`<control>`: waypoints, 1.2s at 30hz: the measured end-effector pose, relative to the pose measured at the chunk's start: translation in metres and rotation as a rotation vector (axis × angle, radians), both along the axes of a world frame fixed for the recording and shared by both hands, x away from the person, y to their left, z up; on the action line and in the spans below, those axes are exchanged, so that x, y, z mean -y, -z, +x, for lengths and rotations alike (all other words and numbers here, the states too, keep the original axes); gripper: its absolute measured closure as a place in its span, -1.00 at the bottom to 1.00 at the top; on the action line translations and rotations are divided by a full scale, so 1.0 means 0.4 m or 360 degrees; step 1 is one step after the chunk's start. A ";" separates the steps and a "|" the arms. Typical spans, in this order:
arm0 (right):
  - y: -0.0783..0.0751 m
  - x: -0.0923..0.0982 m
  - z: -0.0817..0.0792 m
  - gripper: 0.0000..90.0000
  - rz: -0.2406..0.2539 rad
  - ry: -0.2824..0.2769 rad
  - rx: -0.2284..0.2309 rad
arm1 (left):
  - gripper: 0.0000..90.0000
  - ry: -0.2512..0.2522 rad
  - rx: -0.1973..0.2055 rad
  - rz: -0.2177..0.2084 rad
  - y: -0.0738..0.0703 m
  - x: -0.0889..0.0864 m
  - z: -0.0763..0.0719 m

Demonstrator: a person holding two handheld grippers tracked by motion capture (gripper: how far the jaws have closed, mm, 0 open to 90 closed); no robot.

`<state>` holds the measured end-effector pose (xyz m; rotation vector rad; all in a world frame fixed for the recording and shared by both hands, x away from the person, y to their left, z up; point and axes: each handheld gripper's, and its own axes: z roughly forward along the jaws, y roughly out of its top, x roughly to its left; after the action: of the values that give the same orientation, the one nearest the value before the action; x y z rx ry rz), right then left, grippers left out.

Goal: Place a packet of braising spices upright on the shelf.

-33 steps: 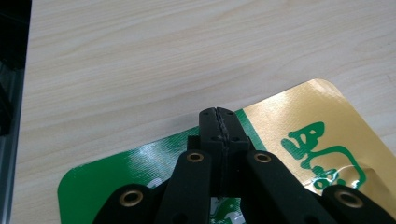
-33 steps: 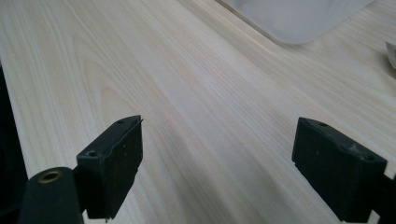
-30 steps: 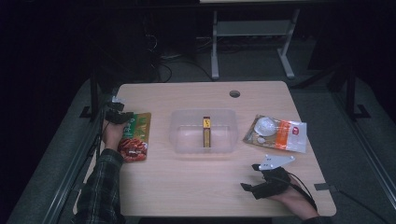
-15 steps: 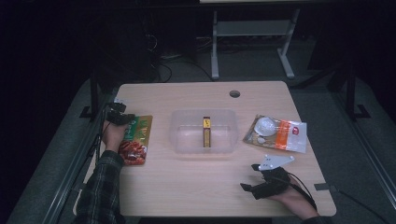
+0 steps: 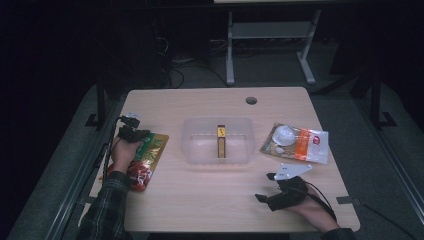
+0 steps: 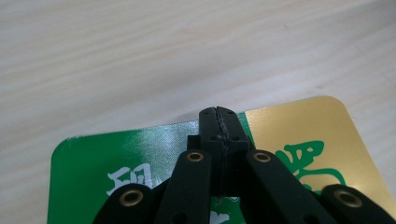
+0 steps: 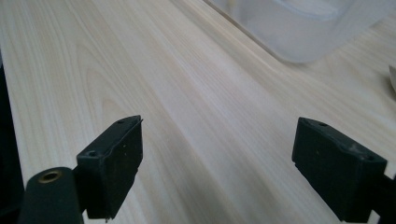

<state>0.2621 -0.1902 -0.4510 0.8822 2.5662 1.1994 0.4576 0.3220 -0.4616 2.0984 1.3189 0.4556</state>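
Note:
A green, gold and red snack packet lies at the table's left side. My left gripper is shut on its far edge; in the left gripper view the closed jaws pinch the green and gold packet where its edge meets the wood. Near the front right my right gripper rests open, jaws pointing left, with bare wood between its fingers. A clear plastic container stands mid-table with a slim yellow and dark bar inside.
An orange and white packet with a round white item lies right of the container. A cable hole sits near the table's far edge. The container's corner is ahead of the right gripper. Dark floor and a stand lie beyond.
My left gripper has moved right and toward the person, and the packet has shifted with it. The right gripper has kept still.

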 end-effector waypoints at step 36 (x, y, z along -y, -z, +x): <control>-0.008 -0.039 0.040 -0.65 -0.0008 -0.0093 0.0051 | 1.00 0.0607 -0.0101 -0.0056 -0.007 0.160 -0.286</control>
<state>0.2781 -0.1745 -0.4479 0.7858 2.5850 1.2116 0.3431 0.2578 -0.4589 2.2807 0.9188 0.2017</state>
